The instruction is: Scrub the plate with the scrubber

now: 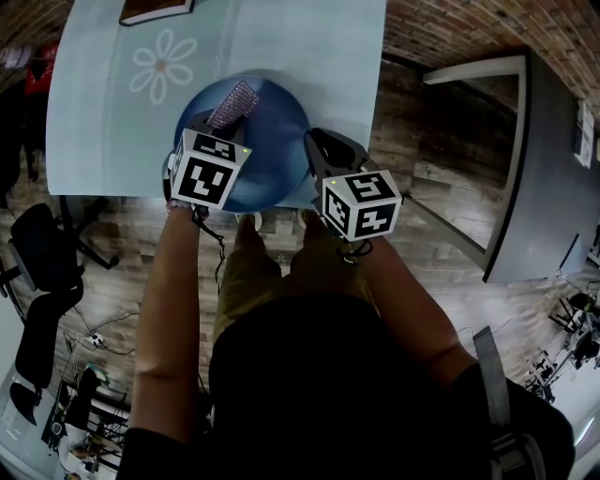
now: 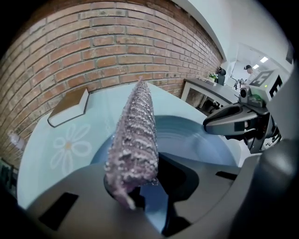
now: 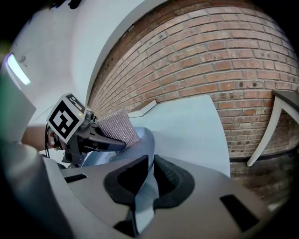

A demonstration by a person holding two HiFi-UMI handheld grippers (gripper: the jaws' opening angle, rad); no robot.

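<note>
A blue plate (image 1: pixel 272 141) is held over the near edge of the pale blue table (image 1: pixel 112 122). My right gripper (image 1: pixel 323 155) is shut on the blue plate's right rim (image 3: pixel 140 186), which runs between its jaws. My left gripper (image 1: pixel 216 122) is shut on a sparkly purple scrubber (image 1: pixel 234 101), which sticks out over the plate's left part. In the left gripper view the scrubber (image 2: pixel 133 135) rises from the jaws above the plate (image 2: pixel 191 140). The right gripper view shows the scrubber (image 3: pixel 117 126) against the plate's face with the left gripper (image 3: pixel 96 137) behind it.
A brown-and-white book-like object (image 1: pixel 155 9) lies at the table's far edge, beside a daisy print (image 1: pixel 161 64). A brick wall (image 3: pixel 224 60) backs the table. A dark desk (image 1: pixel 553 169) stands to the right, and black chairs (image 1: pixel 42 281) are at the left on the wooden floor.
</note>
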